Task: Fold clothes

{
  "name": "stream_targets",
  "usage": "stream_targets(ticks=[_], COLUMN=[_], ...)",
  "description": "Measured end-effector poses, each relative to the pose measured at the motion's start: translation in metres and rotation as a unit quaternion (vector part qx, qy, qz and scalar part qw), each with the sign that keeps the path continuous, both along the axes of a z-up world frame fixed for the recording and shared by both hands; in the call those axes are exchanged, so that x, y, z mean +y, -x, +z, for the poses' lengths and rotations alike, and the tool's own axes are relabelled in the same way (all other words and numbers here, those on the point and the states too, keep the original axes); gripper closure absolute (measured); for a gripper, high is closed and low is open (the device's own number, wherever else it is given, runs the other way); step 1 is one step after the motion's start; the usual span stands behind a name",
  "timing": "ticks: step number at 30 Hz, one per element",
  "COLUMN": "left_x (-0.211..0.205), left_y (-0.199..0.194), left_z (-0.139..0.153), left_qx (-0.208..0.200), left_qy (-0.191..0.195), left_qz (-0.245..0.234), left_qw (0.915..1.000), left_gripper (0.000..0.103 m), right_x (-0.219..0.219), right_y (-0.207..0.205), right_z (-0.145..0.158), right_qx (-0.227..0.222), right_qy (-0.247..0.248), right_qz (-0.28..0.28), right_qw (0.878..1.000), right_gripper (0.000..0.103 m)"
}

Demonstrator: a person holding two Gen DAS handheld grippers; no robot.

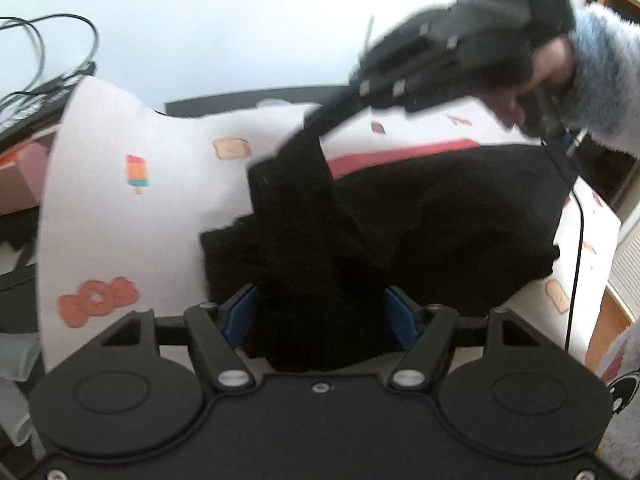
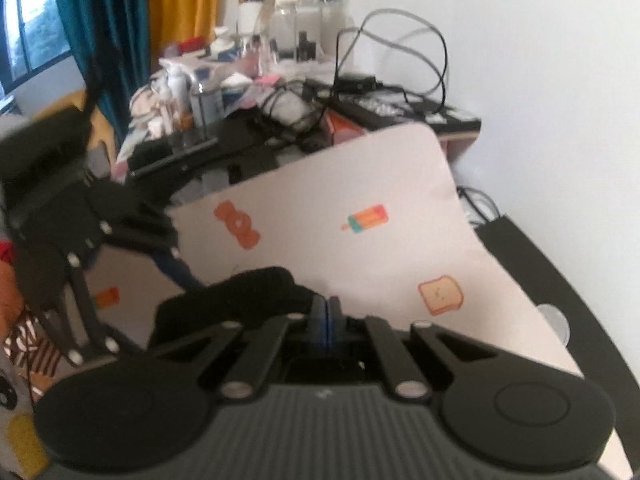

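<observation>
Cables (image 2: 400,52) | cluttered desk (image 2: 224,120) beyond printed mat (image 1: 120,208) | black garment (image 1: 400,220)

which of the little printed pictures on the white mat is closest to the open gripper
The orange candy print, at the near left of the white mat, just beside the left gripper. The popsicle print and toast print lie further back.
</observation>
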State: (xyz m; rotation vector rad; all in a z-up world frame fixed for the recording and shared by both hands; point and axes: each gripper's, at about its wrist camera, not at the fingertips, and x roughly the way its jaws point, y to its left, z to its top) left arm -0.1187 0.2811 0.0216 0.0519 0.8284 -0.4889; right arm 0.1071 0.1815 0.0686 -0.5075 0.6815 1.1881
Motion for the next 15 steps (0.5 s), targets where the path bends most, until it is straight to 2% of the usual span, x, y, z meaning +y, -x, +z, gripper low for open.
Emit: stream_targets(ticks=[2,4,6,7,9,10,15], left_x=[-0.002,0.000,0.012,0.017,0.028,0.030,0.027], left_y=[0.001,0.001,-0.001,-0.003,-0.007,-0.007,-0.001], left_z=[-0.004,-0.006,-0.008,-0.008,-0.008,-0.008,-0.004], left_qx=[0.010,0.021,0.033,0.040,0.058,0.060,0.057], left_qy=[-0.007,-0.006,0.016,0.030,0.060,0.062,0.042], left_qz=[-0.015,-0.019,0.009,0.022,0.048,0.055,0.063], left_qw=[0.9998,0.9996,0.9993,0.9985,0.9953,0.9948,0.9955], left_gripper=[0.035,0.044,0.064,0.067,0.069,0.070,0.066], right_x=[-0.001,0.000,0.012,0.018,0.030,0.035,0.060], right_y=[0.003,0.003,0.001,0.001,-0.002,-0.005,-0.017], right_z=[0.004,0.002,-0.008,-0.015,-0.029,-0.036,-0.071], right_qx=[-0.012,-0.020,-0.026,-0.030,-0.035,-0.030,0.007], right_qy=[-0.003,-0.002,0.011,0.019,0.031,0.038,0.079], right_qz=[-0.001,-0.002,-0.001,0.000,-0.001,-0.004,-0.009], right_qw=[1.000,1.000,1.000,0.999,0.999,0.999,0.997], right_gripper=[0.101,0.101,0.101,0.101,0.101,0.101,0.100])
